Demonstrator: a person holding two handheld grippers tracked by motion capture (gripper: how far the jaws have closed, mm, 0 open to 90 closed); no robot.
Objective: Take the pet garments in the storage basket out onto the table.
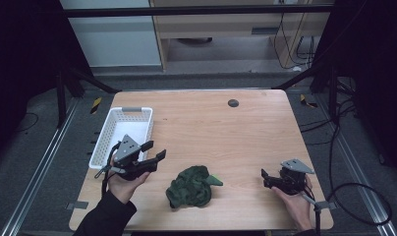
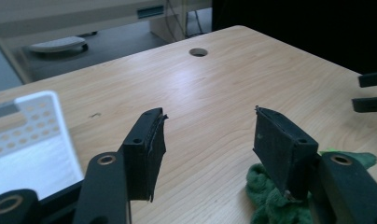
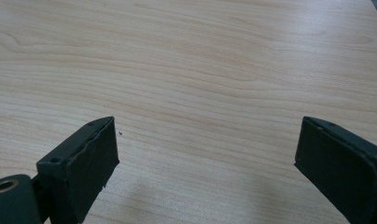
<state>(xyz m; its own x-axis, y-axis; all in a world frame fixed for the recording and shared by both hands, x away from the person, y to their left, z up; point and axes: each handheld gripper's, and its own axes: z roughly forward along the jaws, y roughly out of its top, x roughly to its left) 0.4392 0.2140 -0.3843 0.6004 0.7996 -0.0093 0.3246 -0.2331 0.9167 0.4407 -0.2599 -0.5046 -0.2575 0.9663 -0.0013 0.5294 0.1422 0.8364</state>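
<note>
On the wooden tabletop (image 1: 245, 137), a white basket (image 1: 119, 129) sits at far left. I hold the left claw (image 1: 156, 150) just beside it, jaws apart and empty. A crumpled green cloth (image 1: 191, 187) lies near the front edge, between the claws. My right claw (image 1: 265, 178) rests wide open over bare wood.

1. The worktop (image 1: 236, 132) is pale wood-grain board, smooth with a soft sheen.
2. The green cloth (image 1: 190, 187), lower centre, looks fuzzy and matt.
3. The white basket (image 1: 119, 129), at left, is perforated plastic.
4. The left claw (image 2: 207, 140) has matt black pads (image 2: 147, 156), rough-edged.
</note>
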